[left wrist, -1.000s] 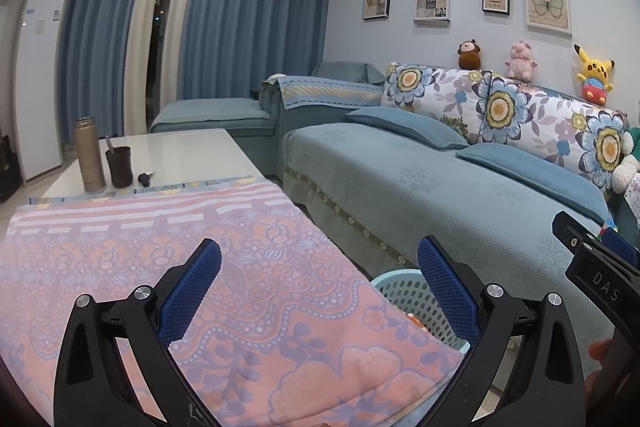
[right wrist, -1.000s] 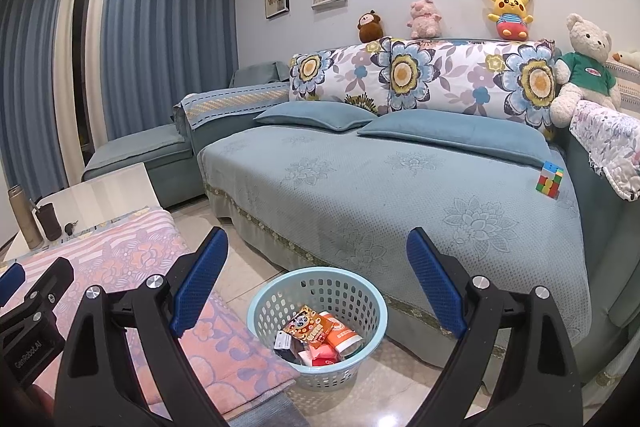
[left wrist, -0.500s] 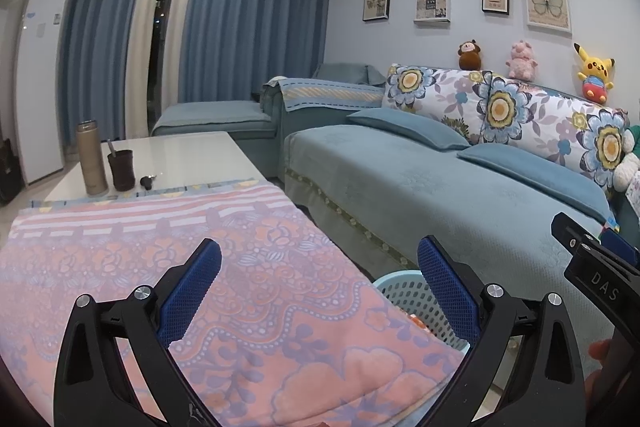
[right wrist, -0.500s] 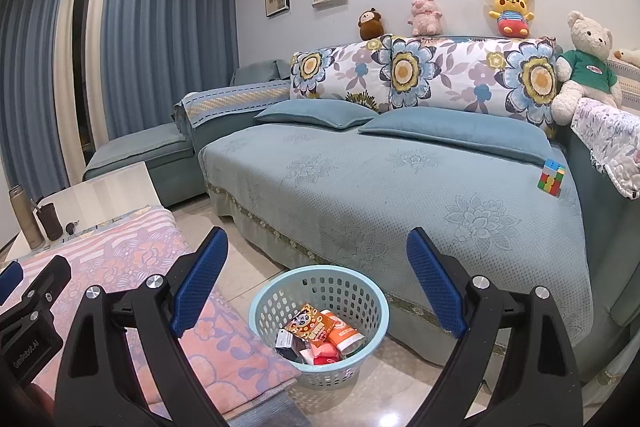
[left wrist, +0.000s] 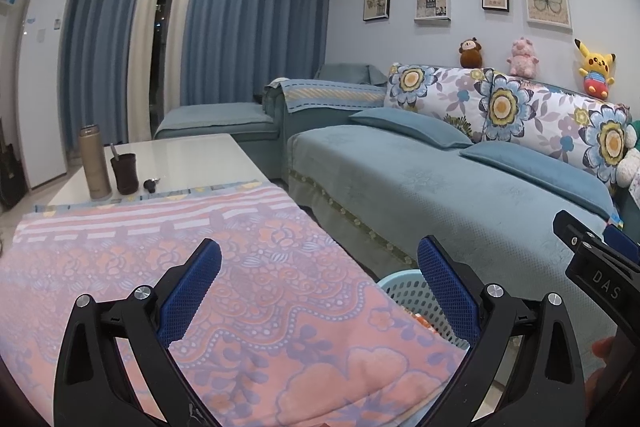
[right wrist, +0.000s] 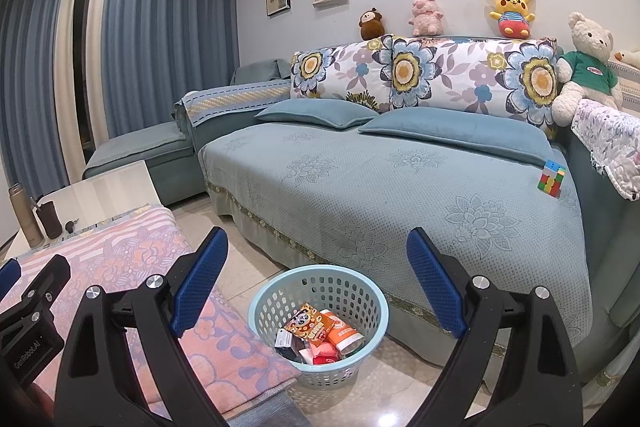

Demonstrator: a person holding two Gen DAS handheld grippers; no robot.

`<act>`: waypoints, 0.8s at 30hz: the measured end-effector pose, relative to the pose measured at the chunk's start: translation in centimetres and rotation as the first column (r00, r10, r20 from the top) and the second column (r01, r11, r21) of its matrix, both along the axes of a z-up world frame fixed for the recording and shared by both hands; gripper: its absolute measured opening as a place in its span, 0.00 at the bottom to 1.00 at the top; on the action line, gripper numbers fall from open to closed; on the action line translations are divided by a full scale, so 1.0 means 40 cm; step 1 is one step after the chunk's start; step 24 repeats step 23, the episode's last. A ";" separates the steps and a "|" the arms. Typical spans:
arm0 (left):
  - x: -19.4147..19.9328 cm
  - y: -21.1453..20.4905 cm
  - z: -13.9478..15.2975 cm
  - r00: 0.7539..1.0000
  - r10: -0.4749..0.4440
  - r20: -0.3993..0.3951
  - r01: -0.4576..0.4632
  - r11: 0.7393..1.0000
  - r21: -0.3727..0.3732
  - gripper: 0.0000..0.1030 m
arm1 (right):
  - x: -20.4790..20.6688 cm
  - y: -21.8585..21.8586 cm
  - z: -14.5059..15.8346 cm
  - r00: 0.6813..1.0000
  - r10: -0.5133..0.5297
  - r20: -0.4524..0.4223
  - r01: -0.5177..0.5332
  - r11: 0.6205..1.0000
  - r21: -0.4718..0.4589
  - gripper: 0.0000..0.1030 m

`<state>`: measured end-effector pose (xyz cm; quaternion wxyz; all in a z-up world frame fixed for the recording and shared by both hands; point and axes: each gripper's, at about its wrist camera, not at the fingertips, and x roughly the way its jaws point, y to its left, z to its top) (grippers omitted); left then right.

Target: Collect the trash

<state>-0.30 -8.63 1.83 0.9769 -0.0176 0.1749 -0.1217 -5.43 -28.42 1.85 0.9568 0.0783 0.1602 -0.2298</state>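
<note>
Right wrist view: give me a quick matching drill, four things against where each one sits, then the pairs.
Things:
1. snack wrappers
2. colour cube
3. metal flask
4. yellow plush toy

Places:
A. on top of the sofa backrest
B. on the white table, beside a dark cup
C. inside the light blue basket on the floor
D. on the sofa seat, near its right end

Pairs: 1-C, 2-D, 3-B, 4-A
</note>
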 end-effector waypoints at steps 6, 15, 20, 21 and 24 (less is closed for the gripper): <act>0.002 0.002 -0.001 1.000 -0.002 0.000 0.002 1.000 0.002 0.93 | 0.000 0.001 0.000 1.000 0.000 0.000 0.000 1.000 -0.001 0.84; 0.016 0.021 -0.010 1.000 -0.003 -0.004 0.003 1.000 0.009 0.93 | 0.002 0.001 0.000 1.000 0.002 -0.002 -0.002 1.000 0.000 0.84; 0.026 0.036 -0.010 1.000 -0.018 -0.014 0.018 1.000 -0.007 0.93 | 0.002 0.002 0.000 1.000 0.002 -0.003 -0.002 1.000 0.001 0.84; 0.027 0.038 -0.010 1.000 -0.019 -0.013 0.019 1.000 -0.002 0.93 | 0.005 0.000 -0.001 1.000 0.004 -0.005 -0.004 1.000 0.002 0.84; 0.032 0.041 -0.010 1.000 -0.025 -0.012 0.025 1.000 -0.002 0.93 | 0.011 -0.002 -0.004 1.000 0.007 -0.008 -0.007 1.000 0.003 0.84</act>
